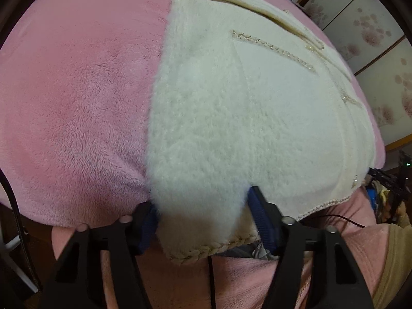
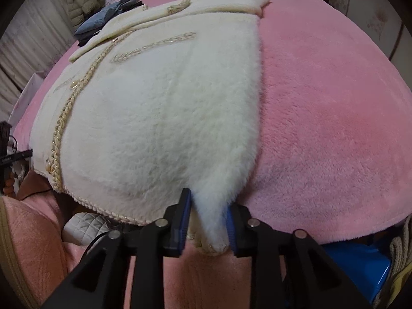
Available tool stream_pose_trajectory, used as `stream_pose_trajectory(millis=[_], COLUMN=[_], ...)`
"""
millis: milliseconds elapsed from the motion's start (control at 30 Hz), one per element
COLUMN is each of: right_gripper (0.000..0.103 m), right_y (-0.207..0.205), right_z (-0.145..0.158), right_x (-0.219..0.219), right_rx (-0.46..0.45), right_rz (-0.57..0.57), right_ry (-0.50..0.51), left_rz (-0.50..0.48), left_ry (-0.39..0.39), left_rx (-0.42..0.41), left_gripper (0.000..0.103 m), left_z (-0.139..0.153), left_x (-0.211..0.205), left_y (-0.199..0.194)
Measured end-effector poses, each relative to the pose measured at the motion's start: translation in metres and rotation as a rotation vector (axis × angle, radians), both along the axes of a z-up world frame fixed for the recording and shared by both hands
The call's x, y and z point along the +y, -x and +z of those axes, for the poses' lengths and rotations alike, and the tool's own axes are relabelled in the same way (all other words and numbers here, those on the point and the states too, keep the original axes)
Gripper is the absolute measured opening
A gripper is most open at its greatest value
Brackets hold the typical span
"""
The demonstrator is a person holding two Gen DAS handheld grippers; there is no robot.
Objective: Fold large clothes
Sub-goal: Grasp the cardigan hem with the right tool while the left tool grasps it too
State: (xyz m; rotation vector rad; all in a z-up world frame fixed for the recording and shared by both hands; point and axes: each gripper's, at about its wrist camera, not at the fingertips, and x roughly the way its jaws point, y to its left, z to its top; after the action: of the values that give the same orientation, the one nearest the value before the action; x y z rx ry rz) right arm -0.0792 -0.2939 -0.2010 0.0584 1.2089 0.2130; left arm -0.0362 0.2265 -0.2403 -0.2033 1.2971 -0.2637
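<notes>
two grippers [image 1: 203, 221] [image 2: 208, 221] pinching white fuzzy coat [image 1: 219, 118] hem, pink blanket [image 1: 77, 103]

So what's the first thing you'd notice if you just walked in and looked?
A big fluffy cream coat with braided trim lies spread flat on a bright pink fleece blanket covering the bed. At its near hem, the left hand-held gripper and right hand-held gripper each pinch a furry corner between blue pads. Far off, a puffy jacket hangs beside the bed.
</notes>
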Motion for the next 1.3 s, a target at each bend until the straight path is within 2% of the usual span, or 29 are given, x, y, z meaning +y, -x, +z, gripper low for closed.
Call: stream_pose_trajectory(millis=[33,67,167,233,367,400,533,633,767,867,967,1033,1133,1200,1300], right_gripper=[0.013,0.013,0.012,0.011,0.011,0.011,0.011,0.011,0.008,0.008,0.007,0.0,0.0,0.0,0.0], right_y=[0.002,0.003,0.007,0.009,0.012,0.01,-0.004,-0.026,-0.068,-0.104,-0.142,-0.176,-0.223,-0.258,-0.291], right_z=[0.005,0.008,0.023,0.037,0.077,0.086,0.129,0.155,0.182,0.196,0.206,0.208,0.2,0.181,0.148], right_x=[0.003,0.004,-0.002,-0.005,-0.01,-0.01,-0.003,0.004,0.002,-0.008,-0.019,-0.027,-0.038,-0.039,-0.032], right_rx=[-0.012,-0.015,-0.035,-0.063,-0.157,-0.178,-0.287,-0.351,-0.426,-0.457,-0.47,-0.491,-0.475,-0.429,-0.348], right_rz=[0.009,0.007,-0.024,-0.039,-0.053,-0.055,-0.055,-0.053,-0.086,-0.134,-0.192,-0.251,-0.316,-0.336,-0.351], right_ry=[0.012,0.012,-0.045,-0.075,-0.13,-0.153,-0.234,-0.277,-0.3,-0.276,-0.268,-0.241,-0.226,-0.209,-0.138], left_rz=[0.001,0.002,0.007,0.029,0.139,0.163,0.23,0.263,0.315,0.366,0.395,0.401,0.38,0.376,0.382], left_ry=[-0.006,0.006,-0.031,-0.002,0.178,0.237,0.377,0.447,0.48,0.47,0.418,0.379,0.299,0.233,0.149], left_rx=[0.013,0.025,0.034,0.043,0.042,0.026,-0.062,-0.127,-0.192,-0.227,-0.259,-0.262,-0.239,-0.215,-0.163], left_gripper=[0.028,0.012,0.01,0.009,0.009,0.009,0.009,0.009,0.009,0.009,0.01,0.01,0.01,0.01,0.011], left_z=[0.004,0.007,0.024,0.034,0.059,0.067,0.104,0.133,0.162,0.174,0.181,0.179,0.161,0.137,0.1], left_x=[-0.005,-0.008,-0.022,-0.024,-0.009,-0.005,0.0,-0.002,-0.004,-0.004,-0.011,-0.015,-0.028,-0.04,-0.049], left_y=[-0.001,-0.002,-0.004,-0.006,-0.011,-0.012,-0.022,-0.041,-0.089,-0.124,-0.175,-0.204,-0.252,-0.286,-0.316])
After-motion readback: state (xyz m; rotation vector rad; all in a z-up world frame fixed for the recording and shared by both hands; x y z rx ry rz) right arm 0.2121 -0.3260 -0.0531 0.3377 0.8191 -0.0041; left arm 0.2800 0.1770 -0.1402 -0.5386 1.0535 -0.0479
